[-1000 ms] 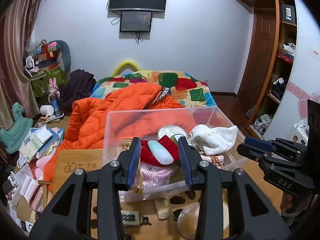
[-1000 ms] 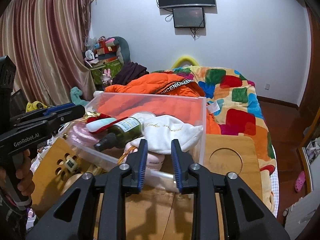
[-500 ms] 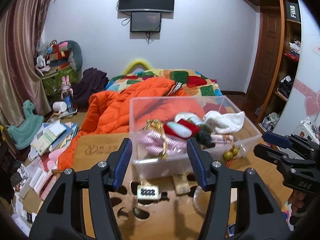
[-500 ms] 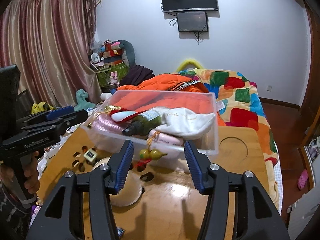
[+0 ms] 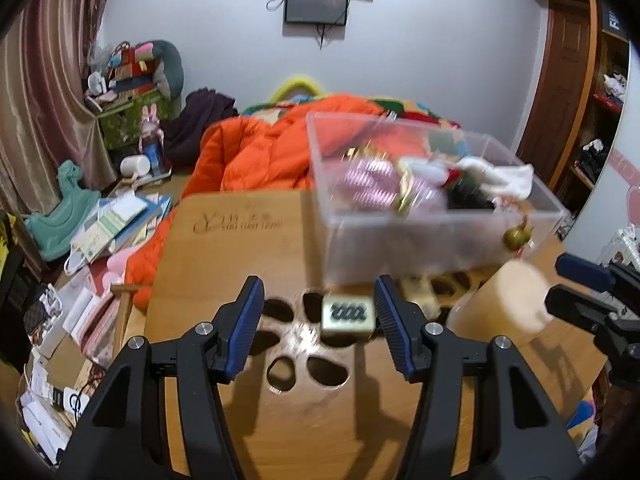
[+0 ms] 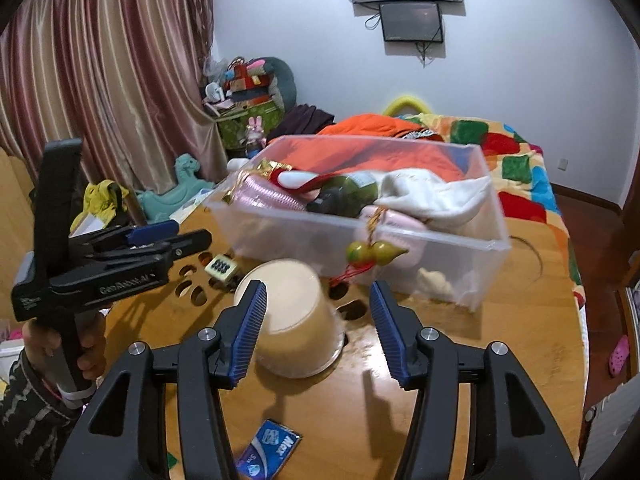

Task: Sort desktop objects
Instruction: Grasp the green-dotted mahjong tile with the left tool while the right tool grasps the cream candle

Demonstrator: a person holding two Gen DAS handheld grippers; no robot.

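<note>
A clear plastic bin (image 5: 440, 240) (image 6: 472, 240) stands on the wooden table, filled with a white cloth (image 6: 432, 196), a green bottle (image 6: 352, 196), a pink pouch (image 6: 264, 196) and more. A gourd charm (image 6: 372, 254) hangs over its near wall. A mahjong tile (image 5: 349, 315) (image 6: 221, 268) lies in front of my open left gripper (image 5: 319, 326), close to its right finger. An upturned cream cup (image 6: 296, 320) (image 5: 508, 300) stands just ahead of my open right gripper (image 6: 316, 330). Both grippers are empty.
The table (image 5: 224, 248) has flower-shaped cut-outs (image 5: 304, 344) near the tile. A blue card packet (image 6: 270, 448) lies at the near edge. A bed with an orange quilt (image 5: 272, 148) lies behind; books and toys (image 5: 104, 224) crowd the floor at left.
Both grippers have drawn back from the bin and opened wider. The tile now sits near my left fingers and the cup in front of my right ones.
</note>
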